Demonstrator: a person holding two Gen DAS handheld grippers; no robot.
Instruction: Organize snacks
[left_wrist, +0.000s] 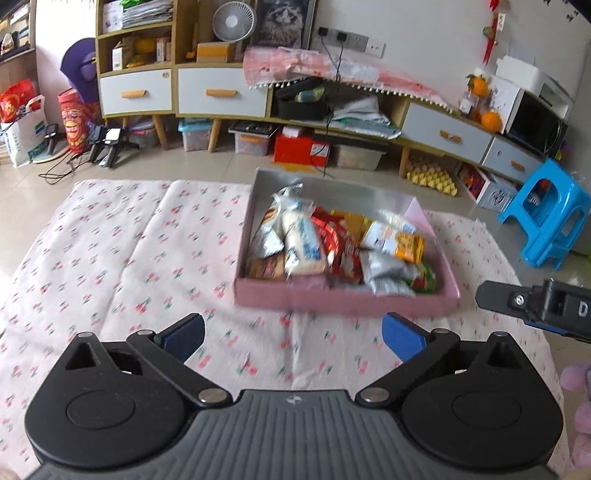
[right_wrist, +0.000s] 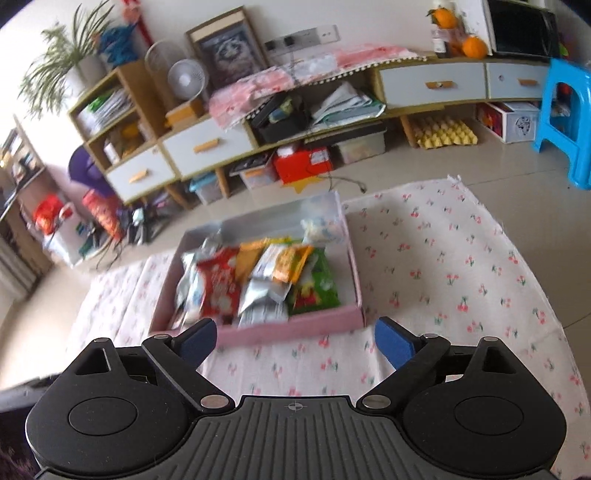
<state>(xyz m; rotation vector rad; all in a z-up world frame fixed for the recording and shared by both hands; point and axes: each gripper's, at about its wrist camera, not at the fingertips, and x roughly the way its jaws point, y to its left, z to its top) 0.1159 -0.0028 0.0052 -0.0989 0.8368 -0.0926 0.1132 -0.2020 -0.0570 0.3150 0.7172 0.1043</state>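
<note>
A shallow pink box (left_wrist: 343, 297) (right_wrist: 295, 326) sits on a cherry-print cloth and is packed with snack packets (left_wrist: 340, 247) (right_wrist: 258, 280): white, red, silver, orange and green ones. My left gripper (left_wrist: 293, 334) hangs open just short of the box's near wall, blue pads wide apart, nothing between them. My right gripper (right_wrist: 295, 341) is also open and empty, close in front of the same wall. The right gripper's fingers (left_wrist: 532, 301) poke into the left wrist view from the right, beside the box.
The cherry-print cloth (left_wrist: 129, 258) (right_wrist: 461, 266) covers the floor around the box. Behind stand a long low cabinet (left_wrist: 221, 96) with drawers, storage bins under it, a blue plastic stool (left_wrist: 546, 218) (right_wrist: 565, 122) at the right and bags (left_wrist: 22, 122) at the left.
</note>
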